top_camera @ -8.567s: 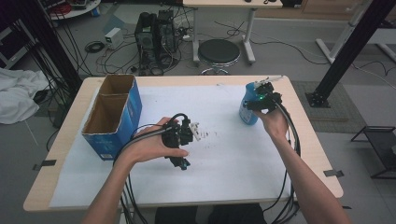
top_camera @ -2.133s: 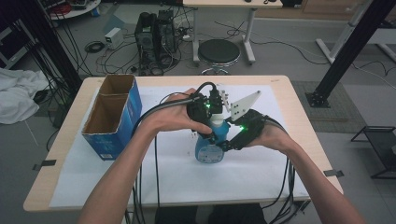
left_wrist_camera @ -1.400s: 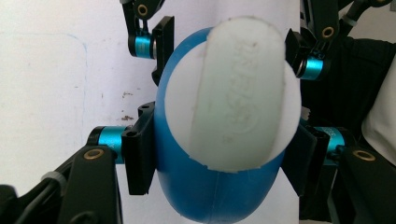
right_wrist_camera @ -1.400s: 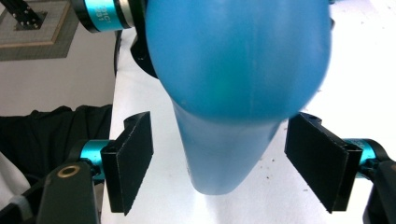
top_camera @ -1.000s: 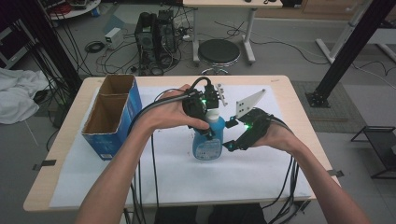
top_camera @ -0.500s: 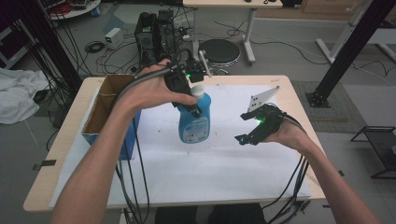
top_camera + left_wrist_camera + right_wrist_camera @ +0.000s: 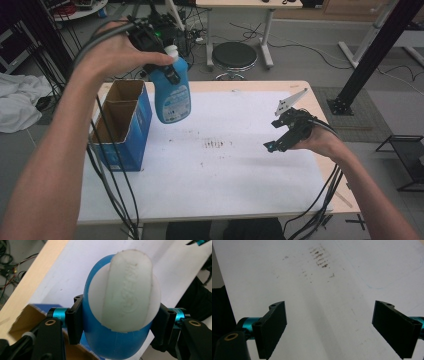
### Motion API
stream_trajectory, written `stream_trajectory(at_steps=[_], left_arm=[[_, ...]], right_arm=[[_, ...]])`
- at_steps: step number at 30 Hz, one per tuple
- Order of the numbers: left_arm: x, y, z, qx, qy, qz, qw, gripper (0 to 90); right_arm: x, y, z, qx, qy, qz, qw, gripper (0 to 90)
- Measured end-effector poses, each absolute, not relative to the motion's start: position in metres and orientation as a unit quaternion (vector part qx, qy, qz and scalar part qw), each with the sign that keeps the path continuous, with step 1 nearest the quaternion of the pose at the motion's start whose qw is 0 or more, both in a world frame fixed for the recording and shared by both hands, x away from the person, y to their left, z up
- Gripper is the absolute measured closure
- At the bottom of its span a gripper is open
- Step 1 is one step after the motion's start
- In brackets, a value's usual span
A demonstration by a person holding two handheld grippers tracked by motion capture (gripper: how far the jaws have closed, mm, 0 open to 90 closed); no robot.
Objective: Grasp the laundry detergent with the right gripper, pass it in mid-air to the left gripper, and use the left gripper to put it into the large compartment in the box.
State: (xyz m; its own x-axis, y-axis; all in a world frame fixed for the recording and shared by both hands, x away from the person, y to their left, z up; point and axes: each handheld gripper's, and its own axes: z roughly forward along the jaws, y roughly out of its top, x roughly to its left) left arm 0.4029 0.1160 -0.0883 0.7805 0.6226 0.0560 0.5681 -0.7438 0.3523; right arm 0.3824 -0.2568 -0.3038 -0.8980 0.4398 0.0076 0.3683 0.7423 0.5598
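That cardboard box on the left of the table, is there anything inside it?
The blue cardboard box stands open with two compartments; the brown inner walls that show look bare. Its bottom is hidden by its own walls. The blue bottle, held in the left gripper, hangs beside it.

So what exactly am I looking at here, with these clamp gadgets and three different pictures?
A person works at a wooden table covered with a white sheet, holding a two-jaw gripper in each hand. The high view looks down from above; each of the other two comes from a camera riding on one gripper. The left gripper is clamped on a blue plastic bottle with a white cap, lifted beside an open blue cardboard box. In the left gripper view the cap faces the camera. The right gripper is open and empty over the sheet, its jaws having just opened.
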Motion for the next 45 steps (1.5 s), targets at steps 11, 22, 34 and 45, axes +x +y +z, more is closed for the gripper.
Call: stream_trajectory(at_steps=[11,22,34,45], left_arm=[[0.409,0.173,-0.076,0.897,0.403,0.113,0.141,37.7],[0.408,0.215,-0.081,0.871,0.46,0.127,0.116,37.7],[0.41,0.238,-0.116,0.861,0.486,0.115,0.098,37.7],[0.413,0.244,-0.159,0.864,0.485,0.093,0.098,37.7]], right_arm=[[0.389,-0.265,-0.302,0.219,0.947,0.225,0.07,11.7],[0.391,-0.271,-0.305,0.219,0.953,0.193,0.087,11.7],[0.391,-0.271,-0.307,0.221,0.955,0.181,0.078,11.7],[0.39,-0.268,-0.307,0.219,0.956,0.177,0.083,11.7]])
